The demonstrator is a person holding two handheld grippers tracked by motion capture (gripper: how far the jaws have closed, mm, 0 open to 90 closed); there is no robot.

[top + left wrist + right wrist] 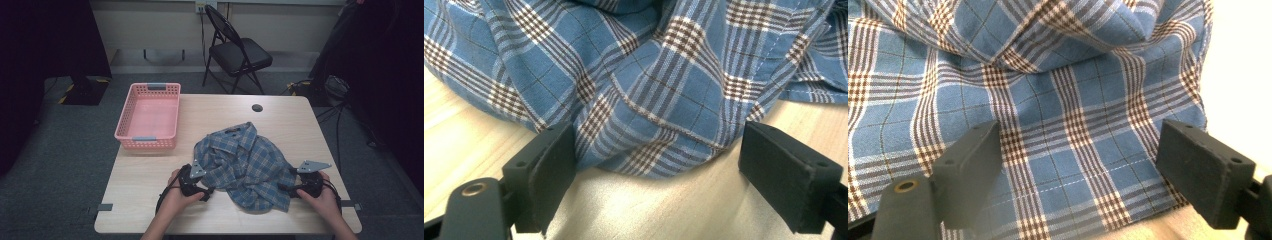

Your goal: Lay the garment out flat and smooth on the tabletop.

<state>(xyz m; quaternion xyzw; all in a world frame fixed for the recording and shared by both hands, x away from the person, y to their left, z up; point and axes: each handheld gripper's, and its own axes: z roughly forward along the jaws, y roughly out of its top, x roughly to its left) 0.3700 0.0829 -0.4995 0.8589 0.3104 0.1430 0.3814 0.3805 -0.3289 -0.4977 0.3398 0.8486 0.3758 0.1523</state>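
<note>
From above, the plaid shirt (243, 167) lies crumpled at the table's (150, 175) near centre, left gripper (206, 192) at its 8 o'clock edge, right gripper (283, 188) at 4 o'clock. The left gripper view shows jaws spread around a soft hem fold (649, 160), nothing pinched. In the right gripper view the jaws stand equally wide over flat cloth (1073, 165); light and limp, it probably grips best at a doubled hem.
</note>
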